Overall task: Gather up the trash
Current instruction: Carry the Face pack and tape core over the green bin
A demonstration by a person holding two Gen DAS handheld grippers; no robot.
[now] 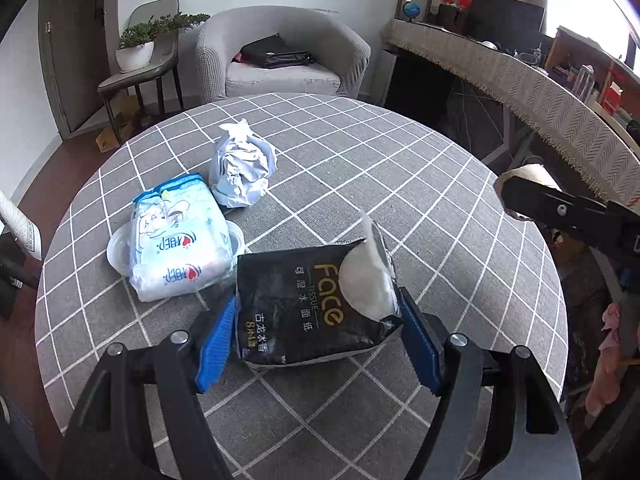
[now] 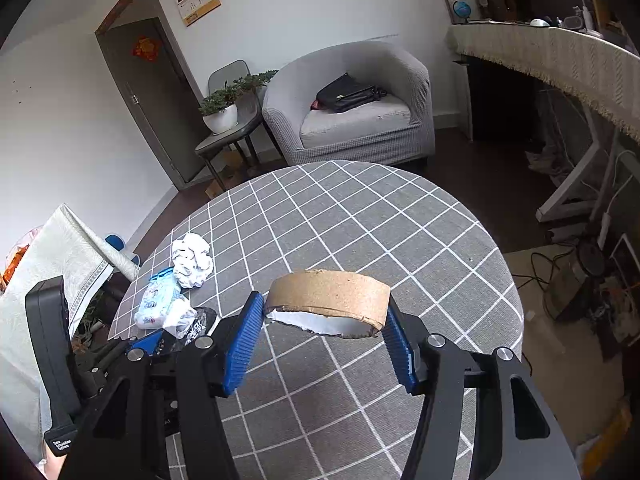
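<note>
While the flattened brown cardboard tube [image 2: 328,304] is held clamped in the right gripper [image 2: 320,336] above the grey checked round table [image 1: 400,184], the black tissue pack [image 1: 312,300] is bracketed lengthwise between the left gripper's [image 1: 320,344] half-open blue pads [image 1: 218,340], contact being uncertain.

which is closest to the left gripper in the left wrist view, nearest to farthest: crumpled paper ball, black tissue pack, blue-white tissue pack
1. black tissue pack, between the left gripper fingers.
2. blue-white tissue pack, just beyond, to the left.
3. crumpled paper ball, farther back, toward the table's middle.
</note>
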